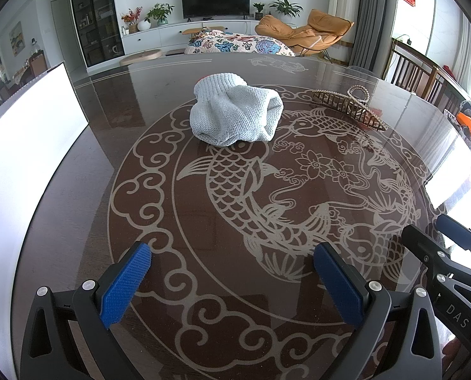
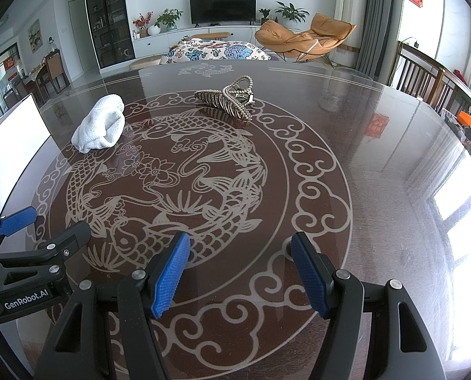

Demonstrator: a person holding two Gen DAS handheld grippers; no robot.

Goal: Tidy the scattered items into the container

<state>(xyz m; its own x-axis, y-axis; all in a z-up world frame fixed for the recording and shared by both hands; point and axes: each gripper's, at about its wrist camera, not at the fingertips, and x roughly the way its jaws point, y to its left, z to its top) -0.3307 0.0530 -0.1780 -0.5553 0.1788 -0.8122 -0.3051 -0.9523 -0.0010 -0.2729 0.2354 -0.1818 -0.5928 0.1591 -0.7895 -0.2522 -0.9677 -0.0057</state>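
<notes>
Both jaws wide open, nothing held; knit glove [image 1: 235, 115] at 12 best pinched mid-bundle by left gripper [image 1: 232, 285]; hair claw [image 2: 227, 101] left for right gripper [image 2: 240, 274].

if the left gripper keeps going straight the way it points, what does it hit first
Probably the knitted white cloth, lying ahead between the open fingers of the left gripper; only bare table lies before it. Depth is uncertain.

"DAS" on the right gripper [image 1: 425, 237] body, "GenRobot.AI" on the left gripper [image 2: 50, 221] body
</notes>
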